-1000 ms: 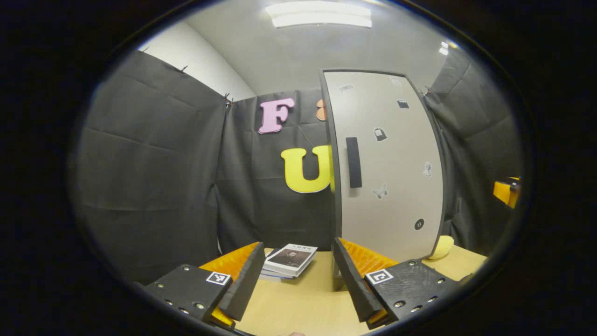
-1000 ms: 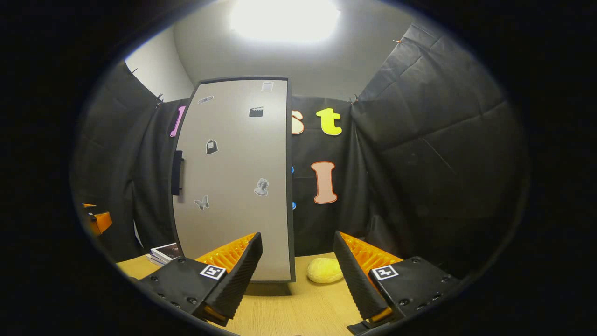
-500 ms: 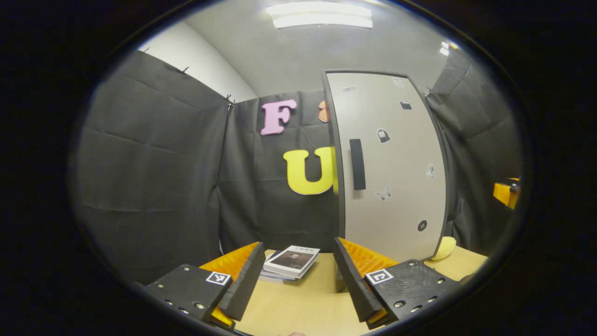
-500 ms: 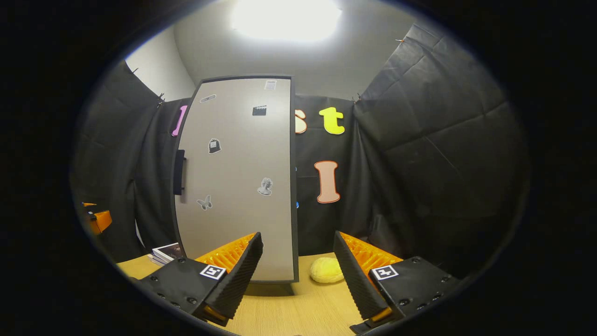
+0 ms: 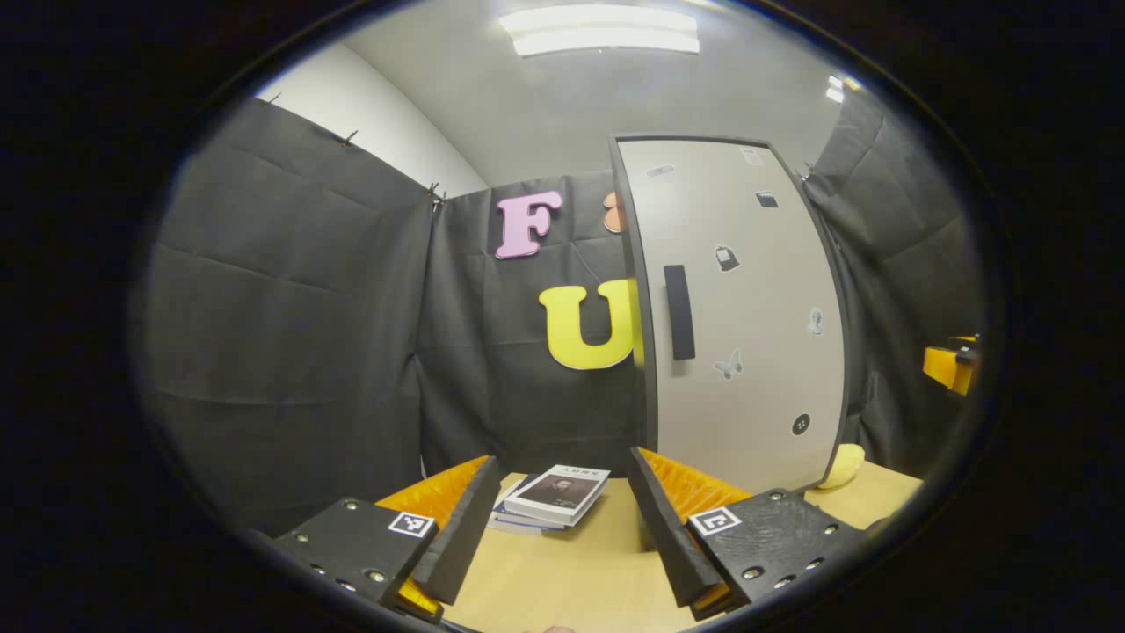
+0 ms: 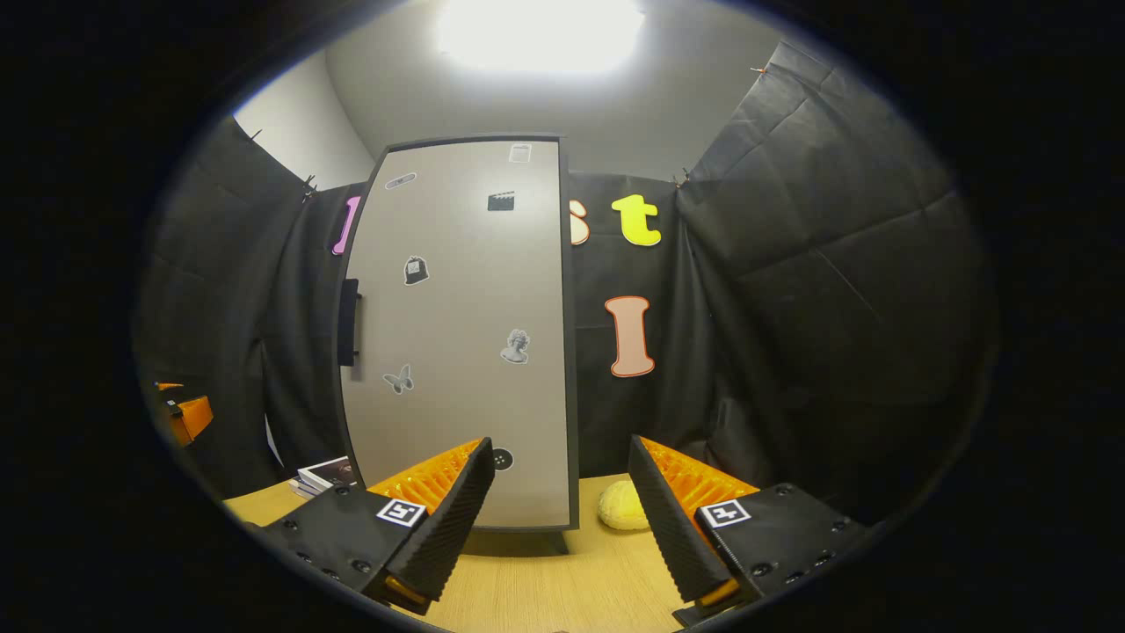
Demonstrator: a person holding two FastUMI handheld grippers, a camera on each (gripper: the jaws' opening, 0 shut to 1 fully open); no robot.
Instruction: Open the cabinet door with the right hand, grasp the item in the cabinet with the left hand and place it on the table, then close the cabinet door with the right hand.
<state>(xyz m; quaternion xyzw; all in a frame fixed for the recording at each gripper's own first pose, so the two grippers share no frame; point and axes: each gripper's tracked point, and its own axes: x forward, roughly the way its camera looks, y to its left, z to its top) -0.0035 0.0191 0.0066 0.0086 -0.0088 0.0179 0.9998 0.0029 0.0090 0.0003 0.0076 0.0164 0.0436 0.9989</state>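
Closer now, cabinet door point(image 6: 457, 334) seemingly shut, both jaws apart.

Black cloth point(image 5: 290, 334) hangs in creased panels around the booth, pinned along its top edge, with a white wall point(image 5: 369, 114) rising behind it on one side. The grey ceiling point(image 5: 562, 105) carries a long bright light fixture point(image 5: 602, 28). A pale wooden table point(image 6: 562, 589) spreads across the bottom

Closed grey cabinet door point(image 6: 461, 334), black handle point(image 5: 678, 312) at its edge.
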